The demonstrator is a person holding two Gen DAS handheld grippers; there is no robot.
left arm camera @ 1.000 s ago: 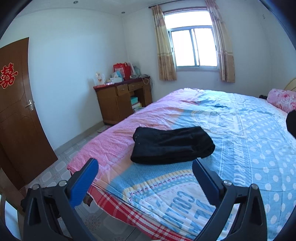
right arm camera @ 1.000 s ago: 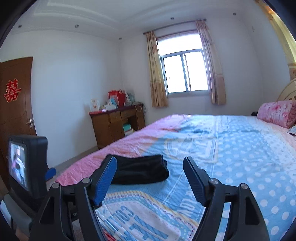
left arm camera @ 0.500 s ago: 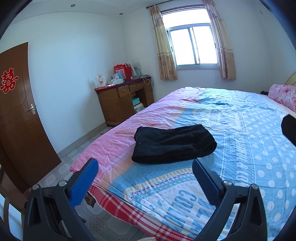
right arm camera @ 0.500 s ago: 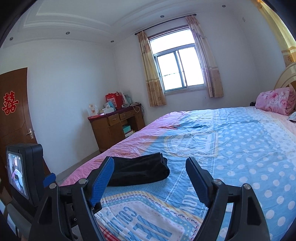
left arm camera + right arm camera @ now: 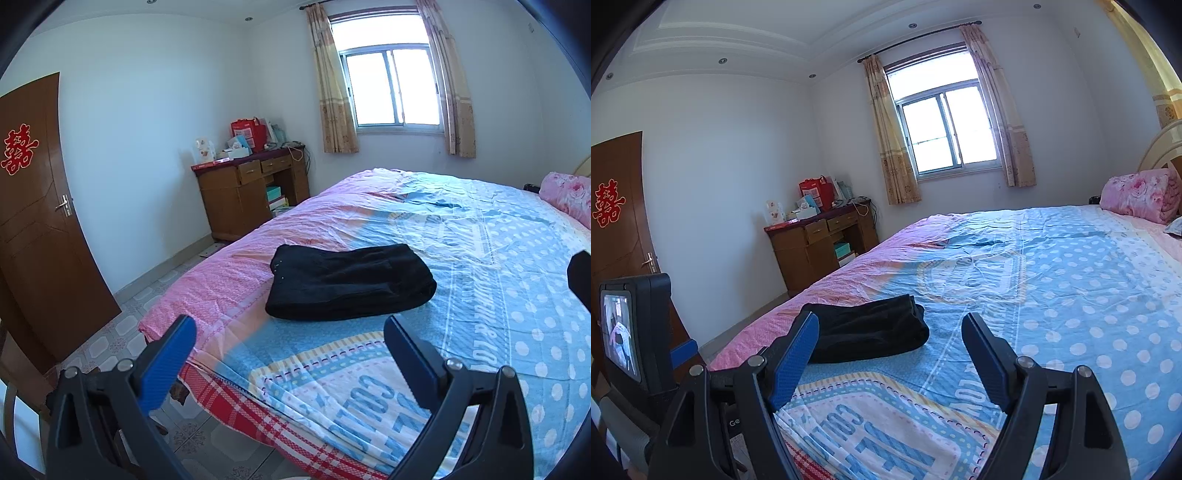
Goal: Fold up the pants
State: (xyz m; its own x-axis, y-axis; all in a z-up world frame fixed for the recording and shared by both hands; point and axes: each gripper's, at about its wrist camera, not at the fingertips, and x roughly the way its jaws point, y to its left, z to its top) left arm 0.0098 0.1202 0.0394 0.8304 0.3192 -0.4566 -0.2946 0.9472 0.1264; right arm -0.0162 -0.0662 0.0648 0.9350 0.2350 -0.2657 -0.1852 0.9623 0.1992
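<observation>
Black pants (image 5: pixel 351 282) lie folded into a compact bundle on the bed (image 5: pixel 498 295), near its foot on the pink and blue cover. My left gripper (image 5: pixel 290 332) hovers open in front of the bundle, clear of it, with nothing between its blue pads. In the right wrist view the same pants (image 5: pixel 871 328) sit just beyond my right gripper (image 5: pixel 890 332), which is also open and empty. The left gripper's body with its small screen (image 5: pixel 620 332) shows at the left edge of that view.
A wooden desk (image 5: pixel 251 192) with boxes and a red bag stands against the far wall by the curtained window (image 5: pixel 391 88). A brown door (image 5: pixel 40 221) is at the left. A pink rolled quilt (image 5: pixel 1137 199) lies at the headboard end. Tiled floor runs beside the bed.
Both views have tilted slightly upward, so the pants sit lower in the frames. The pants have not moved and both grippers stay open and empty.
</observation>
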